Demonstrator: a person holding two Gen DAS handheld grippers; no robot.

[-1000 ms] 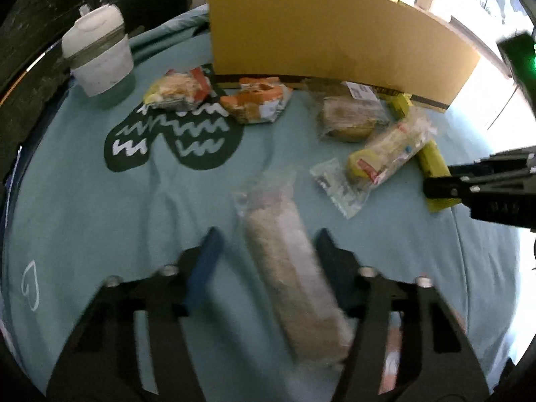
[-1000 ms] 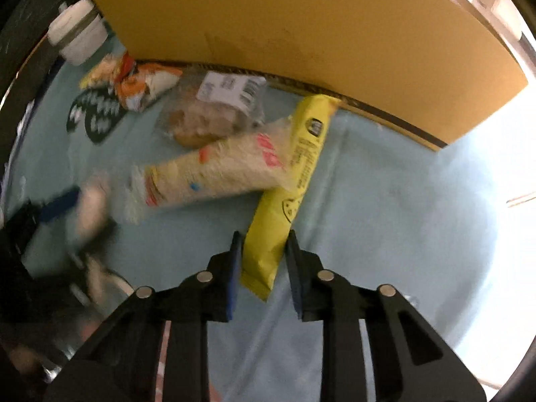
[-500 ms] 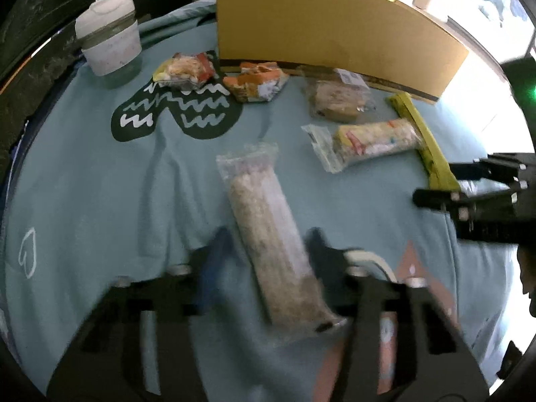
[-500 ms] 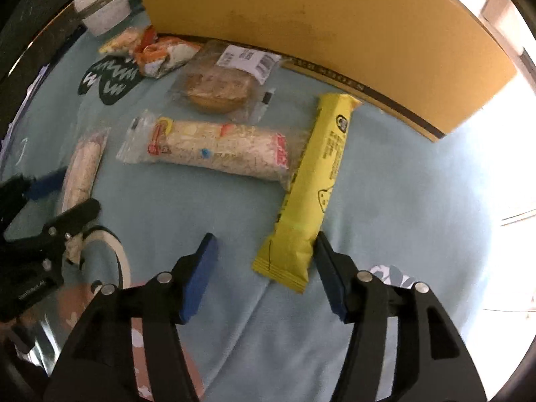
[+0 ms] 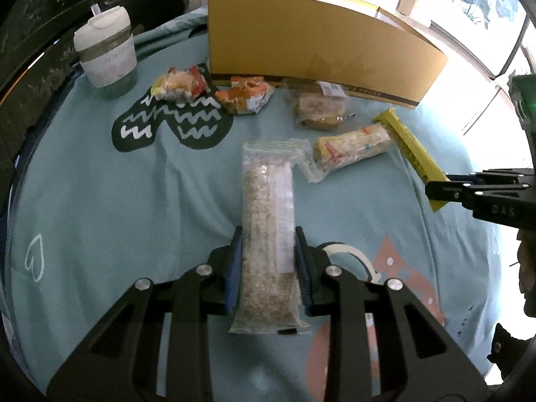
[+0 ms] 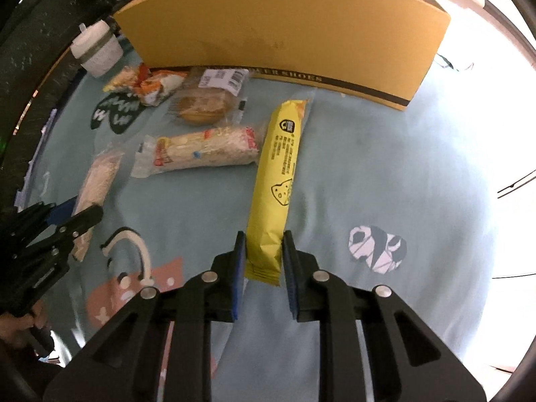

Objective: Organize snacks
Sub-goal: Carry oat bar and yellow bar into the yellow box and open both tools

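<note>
Six wrapped snacks [image 5: 268,221] lie on the blue cloth [image 5: 100,207]: two long bars, one rice-cracker pack, one bun, two small crinkly packets. One yellow box [image 5: 311,43] stands far back, one lidded cup [image 5: 105,57] far left.

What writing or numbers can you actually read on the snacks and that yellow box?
"...ER SHOES": black stripe along the bottom of the yellow cardboard box; first letters unclear.
Yellow snack bar: black print and a cheese-wedge drawing; too small to read.
Wrapped bun: barcode sticker, unreadable.
Long noodle packet: red logos, blurred.

home: printed bedsheet [image 5: 100,201], shoebox [image 5: 301,40]
</note>
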